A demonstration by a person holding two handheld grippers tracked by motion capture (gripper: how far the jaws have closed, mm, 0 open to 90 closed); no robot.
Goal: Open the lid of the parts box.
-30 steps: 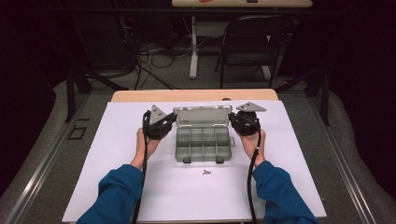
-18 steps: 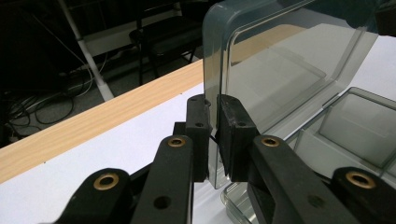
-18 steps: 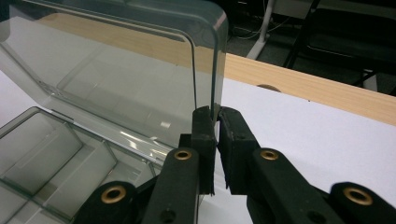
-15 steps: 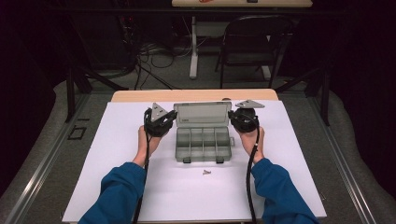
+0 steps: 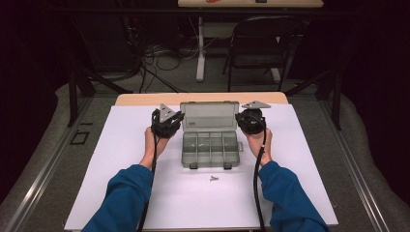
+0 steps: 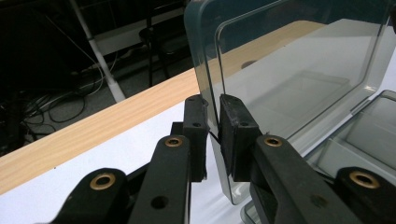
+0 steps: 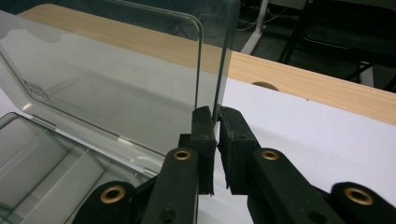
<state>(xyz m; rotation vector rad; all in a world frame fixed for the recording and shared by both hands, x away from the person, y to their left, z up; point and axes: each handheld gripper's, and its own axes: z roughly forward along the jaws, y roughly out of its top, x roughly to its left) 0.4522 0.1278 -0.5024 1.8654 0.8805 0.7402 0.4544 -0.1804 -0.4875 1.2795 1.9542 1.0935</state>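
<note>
Claws grip the raised lid (image 5: pixel 209 116) of a clear grey box (image 5: pixel 211 150), one at each side edge. The left claw (image 6: pixel 213 128) is clamped on the lid's left edge: in the left gripper view the thin plastic wall runs between its two black pads, which press on it from both sides. The right claw (image 7: pixel 216 123) is clamped on the lid's right edge in the same way, the wall caught between its pads in the right gripper view. In the high view the left claw (image 5: pixel 167 122) and right claw (image 5: pixel 250 121) flank the lid, each held by a hand in a blue sleeve (image 5: pixel 123 195).

The box sits on the white sheet (image 5: pixel 121 145) that covers the bench (image 5: pixel 145 98), about midway between the left and right edges and nearer the far edge than the near one. Its lid stands open, tilted up toward the far edge, hinged at the box's far side. The tray has several compartments; what they hold cannot be made out. A small screw (image 5: pixel 214 178) lies on the sheet just in front of the box, apart from it.
</note>
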